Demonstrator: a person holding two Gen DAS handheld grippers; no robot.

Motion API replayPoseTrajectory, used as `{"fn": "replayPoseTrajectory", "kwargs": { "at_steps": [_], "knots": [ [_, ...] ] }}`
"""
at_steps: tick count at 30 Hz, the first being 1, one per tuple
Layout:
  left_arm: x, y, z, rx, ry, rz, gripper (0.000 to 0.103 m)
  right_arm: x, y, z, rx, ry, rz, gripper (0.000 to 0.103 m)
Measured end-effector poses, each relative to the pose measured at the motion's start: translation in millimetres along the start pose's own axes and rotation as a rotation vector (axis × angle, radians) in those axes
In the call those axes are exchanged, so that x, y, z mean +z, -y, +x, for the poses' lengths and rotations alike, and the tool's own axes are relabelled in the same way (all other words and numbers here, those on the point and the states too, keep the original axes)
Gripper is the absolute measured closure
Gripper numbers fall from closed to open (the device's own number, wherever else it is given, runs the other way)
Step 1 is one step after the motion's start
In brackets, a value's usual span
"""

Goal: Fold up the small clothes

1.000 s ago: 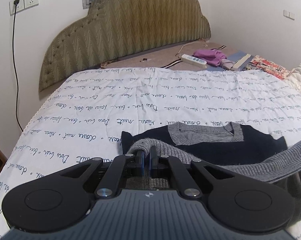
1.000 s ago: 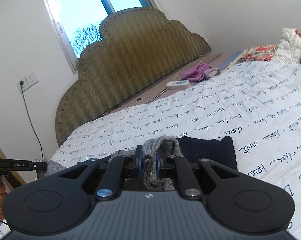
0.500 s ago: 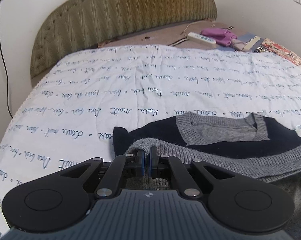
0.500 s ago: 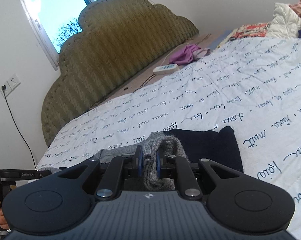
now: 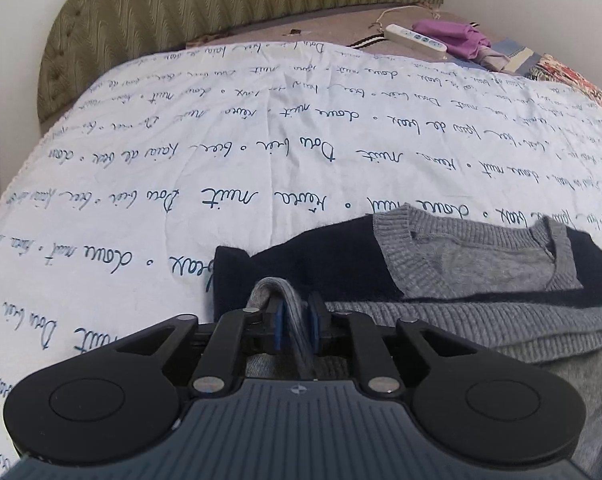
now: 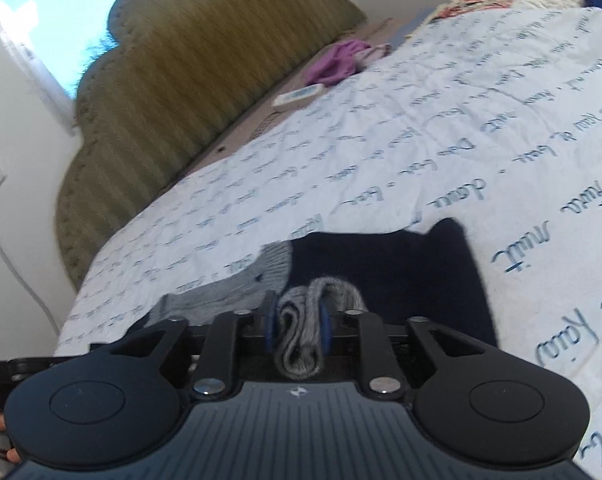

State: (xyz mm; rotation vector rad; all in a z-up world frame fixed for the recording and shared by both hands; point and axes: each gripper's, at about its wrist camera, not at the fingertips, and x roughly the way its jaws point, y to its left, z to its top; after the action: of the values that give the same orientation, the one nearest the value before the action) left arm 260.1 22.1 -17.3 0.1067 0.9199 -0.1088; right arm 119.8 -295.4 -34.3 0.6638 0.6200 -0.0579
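I am looking at a navy knit sweater (image 5: pixel 325 256) with grey ribbed collar and hem, lying on the bed's white quilt (image 5: pixel 181 184) printed with blue script. My left gripper (image 5: pixel 295 320) is showing its blue-padded fingers slightly apart, with a fold of grey hem running loosely between them, so I cannot tell whether it is gripping. My right gripper (image 6: pixel 297 322) is pinching a bunched grey knit edge tight between its fingers, over the navy body (image 6: pixel 385 264). Beyond the sweater, an olive headboard (image 5: pixel 205 4), a white power strip (image 5: pixel 415 38) and purple cloth (image 5: pixel 451 36) are sitting near the bed's head.
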Motion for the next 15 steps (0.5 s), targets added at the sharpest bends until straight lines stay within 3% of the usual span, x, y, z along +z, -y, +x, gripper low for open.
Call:
{"fn": "replayPoseTrajectory", "kwargs": {
  "at_steps": [2, 4, 5, 7, 9, 12, 15],
  "knots": [
    [3.0, -4.4, 2.5, -0.021, -0.002, -0.027, 0.073, 5.1, 2.7, 0.0, -0.020, 0.023, -0.007, 0.066],
    [6.5, -10.1, 3.1, -0.050, -0.005, -0.066, 0.064, 10.5, 4.8, -2.3, -0.061, 0.056, -0.015, 0.044],
    [8.3, -13.0, 2.4, -0.061, -0.003, -0.089, 0.062, 13.3, 6.2, -3.8, -0.073, 0.074, -0.016, 0.043],
    [10.9, -19.4, -1.3, -0.071, 0.016, -0.131, 0.037, 18.8, 8.4, -11.5, -0.112, 0.125, -0.025, 0.043],
    [11.3, -25.2, -7.0, -0.041, 0.044, -0.165, 0.025, 21.1, 5.8, -23.1, -0.149, 0.183, -0.049, 0.043],
    [10.7, -30.1, -15.2, -0.014, 0.066, -0.179, 0.025, 19.5, -5.3, -38.7, -0.077, 0.205, -0.114, 0.043],
    [5.1, -23.5, -23.7, 0.021, 0.082, -0.144, 0.026, 11.2, -26.4, -32.2, 0.046, 0.092, -0.223, 0.041]
  ]
}}
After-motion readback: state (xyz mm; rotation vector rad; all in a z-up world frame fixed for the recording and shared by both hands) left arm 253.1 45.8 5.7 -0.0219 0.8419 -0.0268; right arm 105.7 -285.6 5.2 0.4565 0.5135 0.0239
